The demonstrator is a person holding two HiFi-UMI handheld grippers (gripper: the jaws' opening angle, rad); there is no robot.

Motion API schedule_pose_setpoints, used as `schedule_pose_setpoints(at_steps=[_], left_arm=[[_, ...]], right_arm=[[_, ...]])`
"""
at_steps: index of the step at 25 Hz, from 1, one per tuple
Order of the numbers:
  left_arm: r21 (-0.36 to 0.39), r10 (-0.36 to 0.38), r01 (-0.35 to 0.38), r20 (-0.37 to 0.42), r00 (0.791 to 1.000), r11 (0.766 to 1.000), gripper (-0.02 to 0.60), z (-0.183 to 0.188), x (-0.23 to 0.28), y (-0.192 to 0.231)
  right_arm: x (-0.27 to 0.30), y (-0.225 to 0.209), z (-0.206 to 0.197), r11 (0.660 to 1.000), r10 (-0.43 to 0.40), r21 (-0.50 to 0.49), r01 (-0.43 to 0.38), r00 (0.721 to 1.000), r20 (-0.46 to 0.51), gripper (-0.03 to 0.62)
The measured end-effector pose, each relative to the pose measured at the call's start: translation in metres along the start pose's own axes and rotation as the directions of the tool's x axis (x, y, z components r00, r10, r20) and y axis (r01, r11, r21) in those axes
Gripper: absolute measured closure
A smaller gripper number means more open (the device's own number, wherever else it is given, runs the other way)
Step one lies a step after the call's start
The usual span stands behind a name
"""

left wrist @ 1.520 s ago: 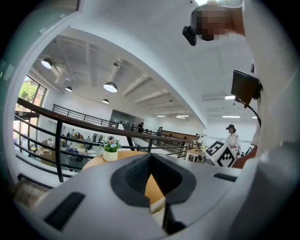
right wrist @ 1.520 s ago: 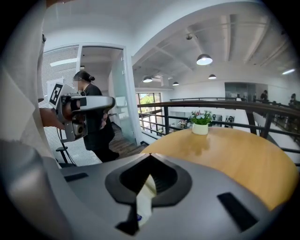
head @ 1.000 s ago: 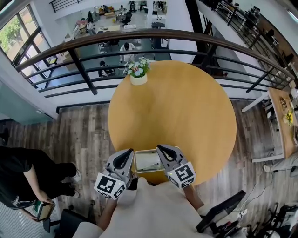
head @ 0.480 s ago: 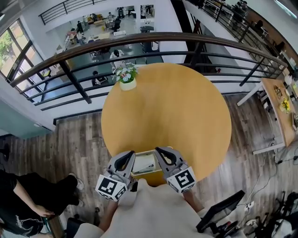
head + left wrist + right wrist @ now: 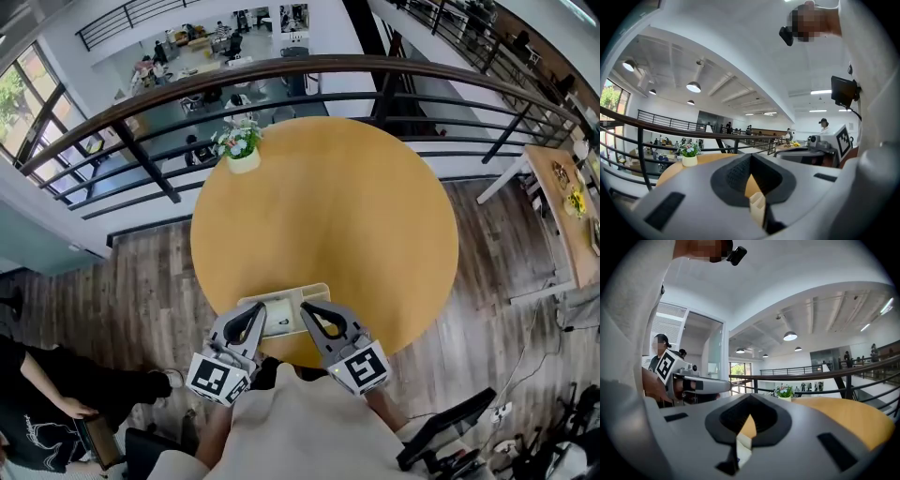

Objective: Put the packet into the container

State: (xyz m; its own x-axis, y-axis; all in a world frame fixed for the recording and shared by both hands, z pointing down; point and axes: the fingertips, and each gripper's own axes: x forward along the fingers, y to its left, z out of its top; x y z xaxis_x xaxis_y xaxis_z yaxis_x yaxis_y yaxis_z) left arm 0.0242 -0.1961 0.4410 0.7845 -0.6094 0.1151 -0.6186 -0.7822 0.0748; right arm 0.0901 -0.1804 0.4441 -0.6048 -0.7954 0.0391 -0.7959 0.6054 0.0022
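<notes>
The round wooden tabletop [image 5: 356,216] stands by the balcony railing [image 5: 309,70], with a small flower pot [image 5: 242,150] at its far left edge. At the near edge sits the cream container [image 5: 281,301], and from here a pale packet [image 5: 278,319] seems to lie inside it, though the two grippers crowd in and hide most of it.

The left gripper [image 5: 257,317] is at the container's left side. Its jaws are drawn together, with a bit of the cream wall pinched between them. The right gripper [image 5: 307,311] does the same on the right side, jaws closed narrow on the rim there. The two point inward and nearly meet over the container.

Off to the near left, a person in black [image 5: 37,403] stands on the plank floor.
</notes>
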Motion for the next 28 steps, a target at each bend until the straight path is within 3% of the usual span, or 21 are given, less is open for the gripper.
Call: schedule_pose_setpoints(at_steps=[5,7,15,28], left_arm=[[-0.01,-0.003,0.003,0.004,1.0,1.0,0.577,-0.006,-0.009,-0.022],[-0.009,-0.021,0.021,0.004,1.0,1.0,0.577,-0.008,-0.012,-0.032],[-0.006,-0.068,0.068,0.018,0.998,0.998,0.577,-0.012,-0.057,-0.044],[-0.004,-0.082,0.082,0.05,0.995,0.997,0.577,-0.017,-0.133,-0.053]], right_arm=[[-0.012,0.012,0.007,1.0,0.017,-0.022,-0.016,0.999,0.044,0.588],[-0.018,0.019,0.0,1.0,0.001,0.03,-0.002,1.0,0.006,0.589],[-0.023,0.072,-0.003,0.998,-0.033,0.062,0.034,0.999,-0.033,0.588],[-0.044,0.131,0.0,0.992,-0.122,0.011,0.122,0.993,-0.004,0.589]])
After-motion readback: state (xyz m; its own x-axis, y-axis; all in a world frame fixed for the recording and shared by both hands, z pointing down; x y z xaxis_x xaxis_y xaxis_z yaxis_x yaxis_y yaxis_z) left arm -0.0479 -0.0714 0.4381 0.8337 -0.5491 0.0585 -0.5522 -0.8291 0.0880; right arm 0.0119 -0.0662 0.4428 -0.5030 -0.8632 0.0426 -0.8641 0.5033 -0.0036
